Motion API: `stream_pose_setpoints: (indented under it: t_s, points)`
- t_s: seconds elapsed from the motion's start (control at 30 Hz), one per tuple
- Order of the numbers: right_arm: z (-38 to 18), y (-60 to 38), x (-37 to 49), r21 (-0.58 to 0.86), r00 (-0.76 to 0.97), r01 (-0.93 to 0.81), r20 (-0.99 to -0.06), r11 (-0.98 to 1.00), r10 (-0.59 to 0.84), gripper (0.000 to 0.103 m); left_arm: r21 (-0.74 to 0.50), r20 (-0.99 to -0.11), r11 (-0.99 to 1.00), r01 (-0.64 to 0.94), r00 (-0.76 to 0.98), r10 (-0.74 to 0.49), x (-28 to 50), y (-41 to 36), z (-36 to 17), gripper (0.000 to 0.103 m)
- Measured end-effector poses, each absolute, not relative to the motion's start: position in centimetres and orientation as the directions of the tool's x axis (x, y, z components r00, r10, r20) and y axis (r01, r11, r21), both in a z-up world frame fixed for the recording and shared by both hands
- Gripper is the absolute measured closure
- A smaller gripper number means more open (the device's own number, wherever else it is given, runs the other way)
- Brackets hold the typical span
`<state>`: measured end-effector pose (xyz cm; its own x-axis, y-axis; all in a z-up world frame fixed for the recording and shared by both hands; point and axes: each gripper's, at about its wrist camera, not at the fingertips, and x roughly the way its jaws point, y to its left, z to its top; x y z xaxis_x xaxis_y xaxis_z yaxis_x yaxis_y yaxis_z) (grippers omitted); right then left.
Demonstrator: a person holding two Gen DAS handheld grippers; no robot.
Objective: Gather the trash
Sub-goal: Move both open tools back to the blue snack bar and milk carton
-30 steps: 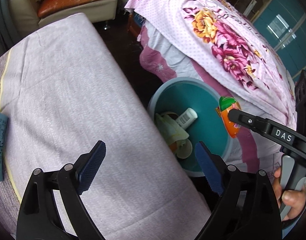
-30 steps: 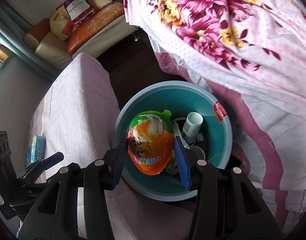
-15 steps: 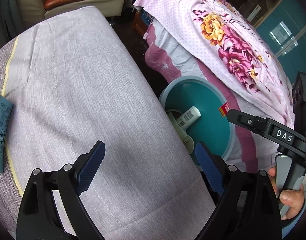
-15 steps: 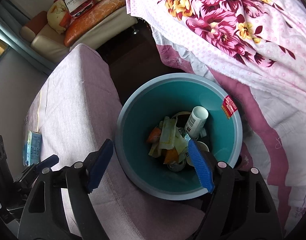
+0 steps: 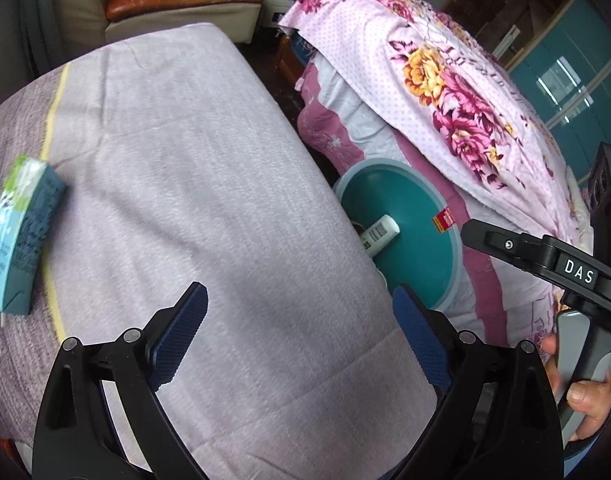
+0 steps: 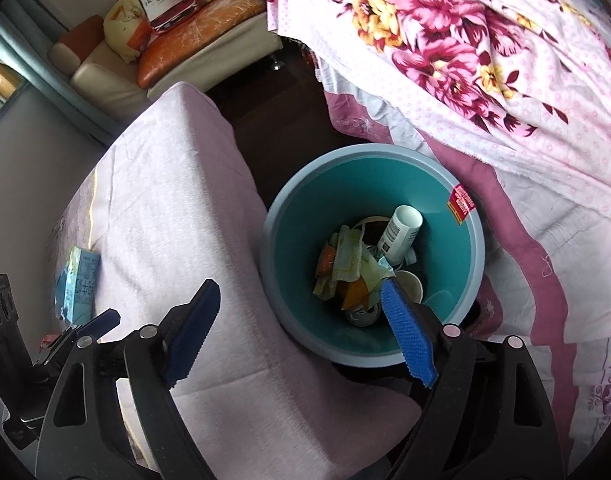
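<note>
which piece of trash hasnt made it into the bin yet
The blue-green carton lying flat on the lilac-covered table. The white bottle, crumpled wrappers and paper cup are all inside the teal bin.

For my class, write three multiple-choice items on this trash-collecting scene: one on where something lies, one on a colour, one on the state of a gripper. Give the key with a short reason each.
1. Where does the blue carton lie?
A. In the bin
B. On the lilac-covered surface
C. On the floral quilt

2. What colour is the inside of the trash bin?
A. Teal
B. Red
C. White

3. How is the right gripper?
A. Shut on a pouch
B. Shut, empty
C. Open, empty

Key:
1 B, the carton rests near that cover's yellow stripe.
2 A, the inner wall shows teal around the white bottle.
3 C, the blue pads have just been opening, stand wide apart, nothing between them.
</note>
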<state>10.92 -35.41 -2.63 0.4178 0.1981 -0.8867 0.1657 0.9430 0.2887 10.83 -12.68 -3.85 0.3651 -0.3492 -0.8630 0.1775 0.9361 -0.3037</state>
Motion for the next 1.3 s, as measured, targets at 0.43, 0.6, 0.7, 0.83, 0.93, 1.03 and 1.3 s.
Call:
stream_pose_setpoints:
  t_s: [0.43,0.6,0.7,0.83,0.93,1.03,1.3]
  points:
    - [-0.6,-28.4,10.6,0.29,0.39,0.067,-0.888,0.955,0.243,0.023,-0.324,-0.843,0.942,0.088,0.427,-0.329,8.2,-5.5,-2.6,0.007]
    - [-0.2,-24.1,11.1,0.283,0.367,0.002,-0.892,0.959,0.262,0.023,-0.323,-0.838,0.946,0.035,0.454,-0.303,7.4,-1.4,-2.4,0.007]
    - [-0.2,-21.3,11.5,0.281,0.344,-0.036,-0.897,0.959,0.276,0.023,-0.323,-0.838,0.946,-0.007,0.466,-0.283,7.1,1.4,-2.3,0.007]
    - [-0.4,-16.9,12.5,0.262,0.312,-0.101,-0.908,0.96,0.28,0.023,-0.307,-0.846,0.949,-0.072,0.478,-0.237,6.7,5.5,-2.4,0.007]
    - [-0.7,-14.1,13.2,0.26,0.285,-0.139,-0.914,0.956,0.29,0.023,-0.297,-0.851,0.946,-0.126,0.484,-0.203,6.5,8.8,-2.6,0.007]
    - [-1.2,-10.7,14.1,0.258,0.251,-0.188,-0.92,0.948,0.3,0.023,-0.282,-0.859,0.943,-0.175,0.483,-0.168,6.8,11.6,-2.8,0.007]
    - [-2.6,-3.8,17.4,0.268,0.205,-0.23,-0.927,0.936,0.316,0.023,-0.27,-0.874,0.926,-0.264,0.47,-0.121,8.7,17.6,-4.2,0.007]
